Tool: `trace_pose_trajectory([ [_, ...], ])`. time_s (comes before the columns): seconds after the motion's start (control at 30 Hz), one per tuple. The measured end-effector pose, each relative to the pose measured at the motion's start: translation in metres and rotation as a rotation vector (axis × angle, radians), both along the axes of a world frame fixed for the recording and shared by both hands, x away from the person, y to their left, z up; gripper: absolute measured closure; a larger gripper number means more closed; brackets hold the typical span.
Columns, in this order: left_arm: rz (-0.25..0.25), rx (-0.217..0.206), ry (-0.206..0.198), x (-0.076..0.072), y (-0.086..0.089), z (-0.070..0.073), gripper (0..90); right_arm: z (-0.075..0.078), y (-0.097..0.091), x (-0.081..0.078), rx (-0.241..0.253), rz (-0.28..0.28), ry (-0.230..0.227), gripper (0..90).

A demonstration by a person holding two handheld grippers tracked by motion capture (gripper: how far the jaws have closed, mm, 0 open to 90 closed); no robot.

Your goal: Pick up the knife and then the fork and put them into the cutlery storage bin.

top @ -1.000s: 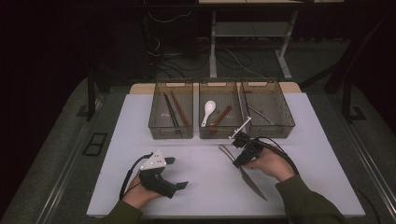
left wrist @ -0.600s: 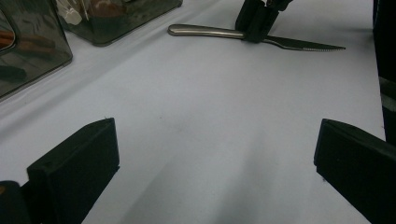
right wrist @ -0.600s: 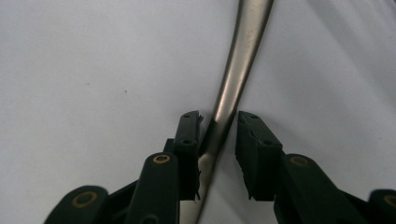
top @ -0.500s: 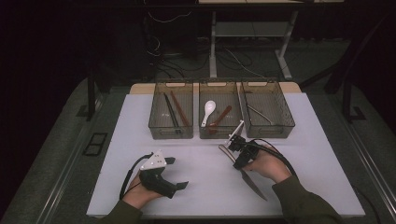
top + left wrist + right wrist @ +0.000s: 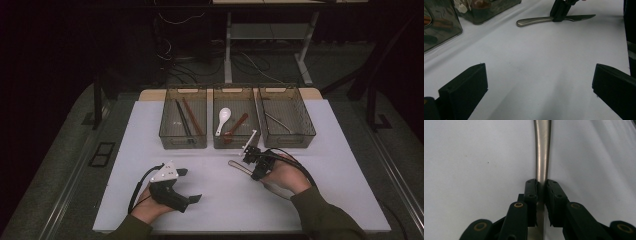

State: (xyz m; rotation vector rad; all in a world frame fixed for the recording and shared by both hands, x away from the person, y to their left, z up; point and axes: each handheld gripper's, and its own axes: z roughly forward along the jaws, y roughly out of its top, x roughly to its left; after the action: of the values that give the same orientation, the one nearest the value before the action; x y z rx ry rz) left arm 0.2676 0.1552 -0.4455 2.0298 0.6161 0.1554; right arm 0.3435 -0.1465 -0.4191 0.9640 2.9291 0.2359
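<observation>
The right gripper (image 5: 253,162) has just been closing its jaws around a metal table knife (image 5: 554,19) that lies flat on the white table (image 5: 325,165), at about five o'clock from the middle bin (image 5: 236,120). In the right gripper view the pads (image 5: 531,192) seem to be pressing the knife where handle meets blade. To do it well, squeeze firmly before lifting and keep the knife level, so it does not swing. The left gripper (image 5: 187,185) rests at seven o'clock, jaws wide apart and empty.
</observation>
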Motion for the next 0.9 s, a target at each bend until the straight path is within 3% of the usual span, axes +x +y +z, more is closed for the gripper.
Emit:
trace_pose_trajectory([
  [0.33, -0.002, 0.000, 0.000, 0.000, 0.000, 0.000, 0.0, 0.000, -0.004, 0.000, 0.017, 0.040, -0.013, 79.1],
  [0.47, -0.001, -0.002, 0.001, 0.001, 0.000, 0.000, 0.0, 0.003, -0.009, 0.002, 0.048, 0.025, -0.029, 79.1],
  [0.63, 0.000, -0.007, -0.002, 0.000, 0.001, 0.000, 0.0, 0.012, -0.020, 0.005, 0.143, 0.009, -0.044, 79.1],
  [0.9, -0.001, -0.007, 0.000, 0.001, 0.001, 0.000, 0.0, 0.024, -0.039, 0.007, 0.253, -0.018, -0.083, 79.0],
])
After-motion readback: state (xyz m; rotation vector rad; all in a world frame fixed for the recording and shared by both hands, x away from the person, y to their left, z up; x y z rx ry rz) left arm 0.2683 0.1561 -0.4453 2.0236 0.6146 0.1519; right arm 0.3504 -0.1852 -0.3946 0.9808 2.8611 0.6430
